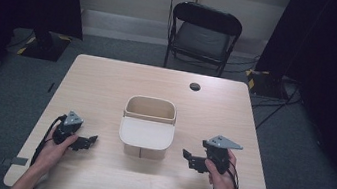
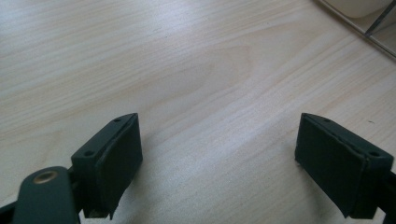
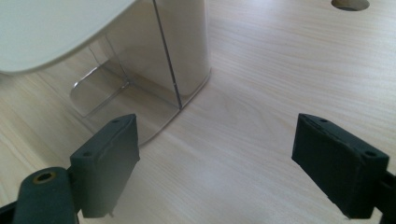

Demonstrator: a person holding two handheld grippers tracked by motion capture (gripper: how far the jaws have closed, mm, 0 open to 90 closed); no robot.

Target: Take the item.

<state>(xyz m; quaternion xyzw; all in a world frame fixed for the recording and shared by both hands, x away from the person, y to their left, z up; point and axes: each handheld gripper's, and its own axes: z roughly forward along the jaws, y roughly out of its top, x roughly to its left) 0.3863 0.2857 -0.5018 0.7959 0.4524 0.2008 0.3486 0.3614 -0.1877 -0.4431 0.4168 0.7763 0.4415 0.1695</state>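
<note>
Two claws rest low on a pale wooden bench (image 1: 108, 80), one in each of the person's hands, with a cream bin between them. The left claw (image 1: 84, 142) sits near the bench's front left area, held by the left hand (image 1: 54, 151), its grey three-cornered plate on top and its black cable trailing back along the forearm. In the left gripper view its jaws stand wide apart with bare wood grain between them and nothing held; a corner of the bin's base shows at the upper right edge.

The right claw (image 1: 192, 159) mirrors it on the other side, held by the right hand (image 1: 221, 175), pointing inward toward the bin. In the right gripper view its jaws are likewise spread wide and empty, hanging just above the bench surface.

The cream bin (image 1: 147, 127) stands upright near the middle of the bench, well apart from both claws. Its top is open toward the far side, and a flat pale lid panel slopes over its near half. From the right gripper view the bin (image 3: 182, 42) rises on a clear plastic stand (image 3: 100, 91) with a thin vertical seam.

A round cable hole (image 1: 195, 86) lies in the bench beyond the bin, also seen at the top of the right gripper view. A black folding chair (image 1: 203, 36) stands on the grey floor past the far edge
</note>
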